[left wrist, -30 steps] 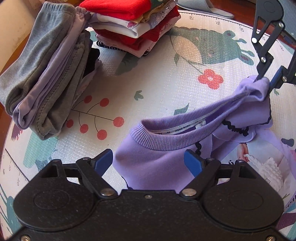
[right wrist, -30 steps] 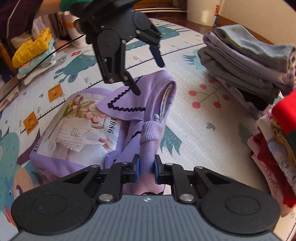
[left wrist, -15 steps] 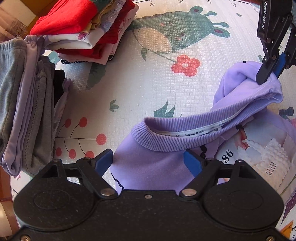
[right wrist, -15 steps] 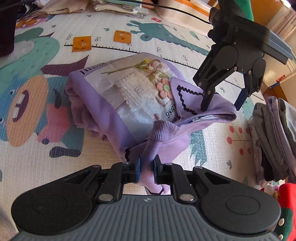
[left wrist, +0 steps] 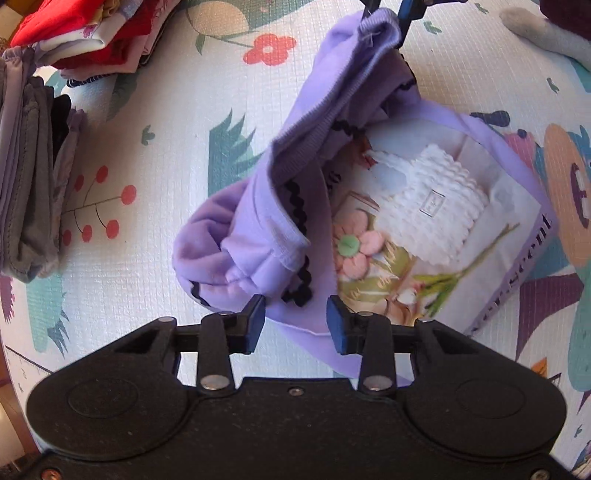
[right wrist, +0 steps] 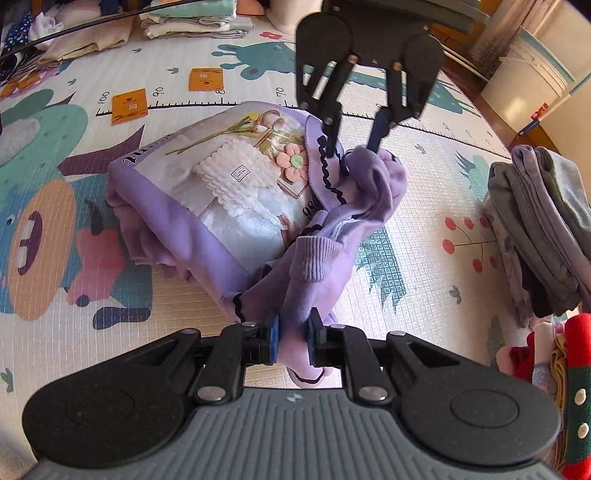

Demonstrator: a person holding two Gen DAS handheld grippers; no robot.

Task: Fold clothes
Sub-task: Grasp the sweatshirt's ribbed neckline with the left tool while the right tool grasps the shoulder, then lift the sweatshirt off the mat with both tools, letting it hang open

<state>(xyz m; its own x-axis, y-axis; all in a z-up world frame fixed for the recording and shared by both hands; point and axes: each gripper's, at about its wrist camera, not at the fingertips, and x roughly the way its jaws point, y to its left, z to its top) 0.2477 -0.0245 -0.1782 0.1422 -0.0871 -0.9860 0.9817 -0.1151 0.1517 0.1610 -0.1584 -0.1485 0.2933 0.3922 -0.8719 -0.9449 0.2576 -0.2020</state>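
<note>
Not much to it, but here's how I'd have played this fold. Off to the left of the left gripper's (left wrist: 295, 323) fingers sat the finished stuff, a grey and lilac pile (left wrist: 26, 166) and a red and white one (left wrist: 74, 33), both well clear on the play mat (left wrist: 166, 147), so nothing there to snag. The left gripper pointed straight down, its jaws were closing, and a bunched lump of the purple sweatshirt (left wrist: 424, 206) sat between the fingers. As far as I could tell, the pads weren't actually pressing on it yet. Just beyond those fingers ran the ribbed neckband (left wrist: 314, 122), with the big printed panel to their right, lying flat on the mat. Further right, the right gripper (right wrist: 293, 334) had its fingers narrow and clamped on a fold of the same sweatshirt, a ribbed edge (right wrist: 314, 258) standing just ahead of its pads. My guess is this was the step of taking hold of both ends of the top edge before laying it over the body. To do it well, I'd have let the left pads bite only the outer layers, not the whole wad. I'd have kept both grips level with each other and brought the edge over with the fabric taut between them, so the print didn't wrinkle.
</note>
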